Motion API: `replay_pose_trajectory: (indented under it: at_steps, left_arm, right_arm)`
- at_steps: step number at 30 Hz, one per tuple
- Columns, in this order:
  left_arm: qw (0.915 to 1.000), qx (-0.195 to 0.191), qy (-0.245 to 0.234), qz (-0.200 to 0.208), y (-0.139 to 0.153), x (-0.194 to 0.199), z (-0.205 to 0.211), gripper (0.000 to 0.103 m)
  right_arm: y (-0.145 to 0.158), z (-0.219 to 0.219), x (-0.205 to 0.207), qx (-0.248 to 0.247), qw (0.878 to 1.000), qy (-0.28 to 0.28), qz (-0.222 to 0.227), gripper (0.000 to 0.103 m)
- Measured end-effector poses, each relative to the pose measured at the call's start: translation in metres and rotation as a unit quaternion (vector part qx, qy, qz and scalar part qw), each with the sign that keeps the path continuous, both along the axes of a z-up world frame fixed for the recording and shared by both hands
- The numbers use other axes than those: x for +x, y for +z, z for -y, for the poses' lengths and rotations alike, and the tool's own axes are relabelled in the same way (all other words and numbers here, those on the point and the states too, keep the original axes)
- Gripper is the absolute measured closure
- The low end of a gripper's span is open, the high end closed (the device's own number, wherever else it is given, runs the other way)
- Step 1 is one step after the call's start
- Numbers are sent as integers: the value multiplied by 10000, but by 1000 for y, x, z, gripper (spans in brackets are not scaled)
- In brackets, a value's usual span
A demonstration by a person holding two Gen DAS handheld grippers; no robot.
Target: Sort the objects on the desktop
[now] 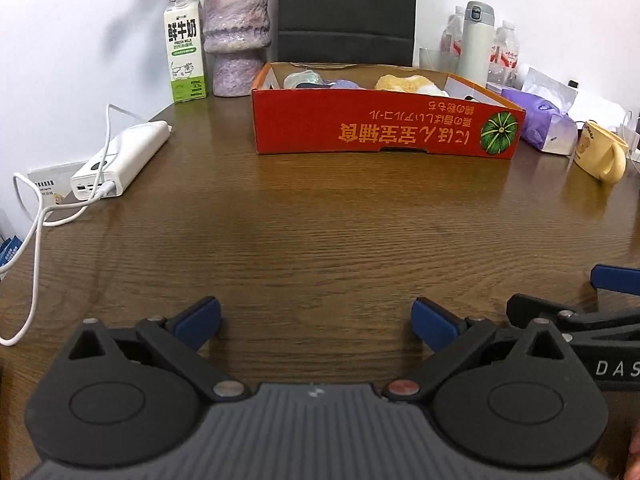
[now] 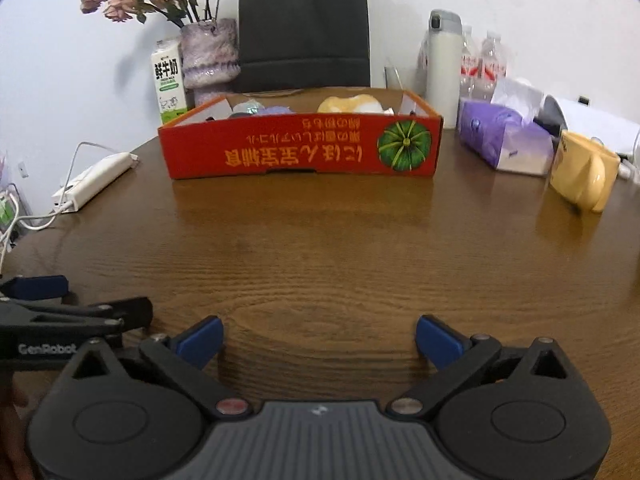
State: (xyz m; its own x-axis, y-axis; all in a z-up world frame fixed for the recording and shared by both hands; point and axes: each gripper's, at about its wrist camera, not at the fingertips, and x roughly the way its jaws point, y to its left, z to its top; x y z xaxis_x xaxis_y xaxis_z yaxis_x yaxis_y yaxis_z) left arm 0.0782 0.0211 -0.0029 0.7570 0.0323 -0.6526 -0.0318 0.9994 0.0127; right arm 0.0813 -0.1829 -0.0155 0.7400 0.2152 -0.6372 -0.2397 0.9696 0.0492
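1. The left gripper (image 1: 316, 322) sits nearest in its own view at 6 o'clock, low over the brown wooden counter (image 1: 320, 232); its jaws are spread wide and released, with only bare wood between the blue pads.
2. The right gripper (image 2: 320, 334) sits likewise at 6 o'clock in its view, jaws spread wide and released, nothing between them.
3. The two grippers lie side by side: the right one shows at 3 o'clock in the left view, and the left one at 9 o'clock in the right view.
4. Beyond them the middle of the counter is plain wood.
5. A white power bank (image 1: 120, 160) with a white cable (image 1: 36, 232) plugged in lies at 9 o'clock in the left view.
6. A yellow mug (image 2: 582, 174) lies on its side at 3 o'clock in the right view, with a purple tissue pack (image 2: 504, 140) just beside it.
7. The red cardboard box (image 2: 300, 148) stands at 12 o'clock, open on top, holding a yellow soft thing (image 2: 348, 104) and pale purple and greenish items too hidden to name.
8. Farthest back, near the wall: a milk carton (image 1: 185, 48), a purple vase (image 1: 236, 36) with flowers, a black bag (image 2: 304, 28), a white flask (image 2: 442, 64) and water bottles (image 2: 486, 64).
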Motion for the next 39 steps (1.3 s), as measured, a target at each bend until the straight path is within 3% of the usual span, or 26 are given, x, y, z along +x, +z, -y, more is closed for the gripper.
replay_pose_trajectory:
  at_steps: [11,39]
  left_arm:
    - [9998,15,208,45,0,-2,-2,0]
    - [9999,7,133,42,1,-1,-5,0]
  right_arm:
    - [0,-7,0,-172,9998,17,-13,0]
    - [1,-7,2,-159,9999,-24,-22,0]
